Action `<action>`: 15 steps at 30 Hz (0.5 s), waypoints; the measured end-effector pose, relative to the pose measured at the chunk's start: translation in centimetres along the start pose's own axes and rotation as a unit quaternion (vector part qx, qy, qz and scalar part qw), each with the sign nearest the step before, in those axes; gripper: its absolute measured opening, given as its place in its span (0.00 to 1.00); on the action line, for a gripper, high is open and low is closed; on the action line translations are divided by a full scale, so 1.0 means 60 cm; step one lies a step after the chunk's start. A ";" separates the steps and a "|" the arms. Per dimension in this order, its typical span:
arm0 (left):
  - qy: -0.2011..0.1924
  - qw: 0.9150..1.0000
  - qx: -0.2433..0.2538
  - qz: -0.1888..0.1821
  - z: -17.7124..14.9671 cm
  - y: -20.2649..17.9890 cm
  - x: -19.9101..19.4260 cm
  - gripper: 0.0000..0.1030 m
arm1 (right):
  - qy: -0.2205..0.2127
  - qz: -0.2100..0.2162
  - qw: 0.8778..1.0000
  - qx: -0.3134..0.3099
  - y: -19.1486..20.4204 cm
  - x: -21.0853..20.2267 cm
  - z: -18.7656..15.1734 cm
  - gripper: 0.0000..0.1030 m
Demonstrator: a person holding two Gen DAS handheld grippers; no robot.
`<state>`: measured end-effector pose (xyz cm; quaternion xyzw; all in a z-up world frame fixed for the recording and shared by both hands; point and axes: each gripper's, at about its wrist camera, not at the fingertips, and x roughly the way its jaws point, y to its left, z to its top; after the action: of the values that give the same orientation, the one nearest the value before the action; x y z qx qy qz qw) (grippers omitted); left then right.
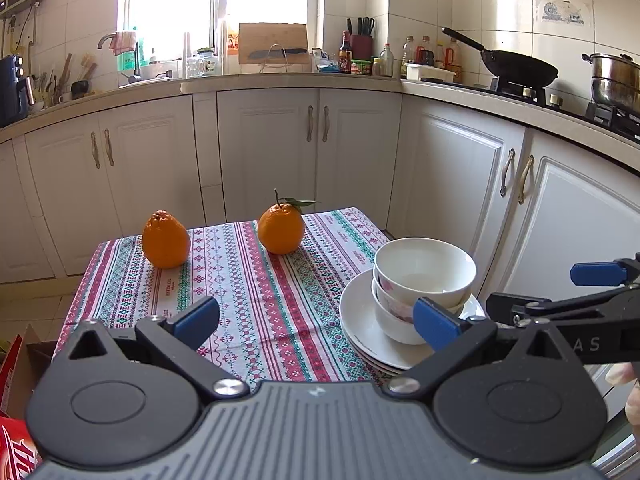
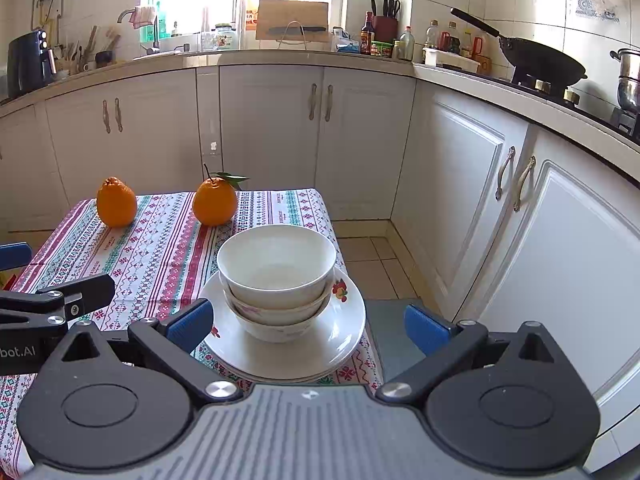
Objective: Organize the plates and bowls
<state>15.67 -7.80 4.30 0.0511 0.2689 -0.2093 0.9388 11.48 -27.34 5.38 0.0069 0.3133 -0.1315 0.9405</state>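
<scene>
Two white bowls (image 2: 276,280) sit nested, top one plain, lower one w/ a faint pink flower print, on a stack of white plates (image 2: 344,332) at the near right corner of the table (image 2: 160,240). In the right wrist view the stack is lower centre of frame; in the left wrist view it's lower right (image 1: 424,276), partly behind a blue pad.

Right gripper (image 2: 308,326): fingers spread wide, blue pads either side of the plates, nothing between them touching. Left gripper (image 1: 316,322): also spread wide, empty, over bare striped tablecloth at lower centre; its right-hand pad overlaps the bowls in the picture, contact can't be told.

Right view only: red fruit print on the plate rim, tiled floor beyond the table's right edge, the left gripper's black arm at the left edge. Left view only: right gripper's arm coming in from the right edge w/ a bit of the person's fingers (image 1: 624,376) at lower right, plus red packaging (image 1: 12,448) at lower left.

Both views: two oranges (image 2: 116,202) at the far side of the table, well apart from the dishes, the right-hand one (image 2: 215,200) w/ stem and leaf. Behind: white cupboards (image 2: 272,128), counter, black wok (image 2: 540,60) upper right, steel pot (image 1: 614,76) at the right edge.
</scene>
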 end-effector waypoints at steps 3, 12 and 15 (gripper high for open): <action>0.002 1.000 0.000 0.004 0.001 -0.001 0.001 0.99 | 0.001 0.000 1.000 0.001 0.001 0.001 0.000 1.00; 0.004 1.000 -0.001 0.007 0.001 -0.002 0.002 0.99 | 0.002 0.000 1.000 0.003 0.000 0.002 -0.001 1.00; 0.007 1.000 -0.002 0.007 0.001 -0.001 0.002 0.99 | 0.003 0.000 1.000 0.003 0.000 0.003 -0.001 1.00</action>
<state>15.78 -7.94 4.29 0.0525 0.2752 -0.2020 0.9385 11.58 -27.36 5.22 0.0105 0.3158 -0.1327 0.9394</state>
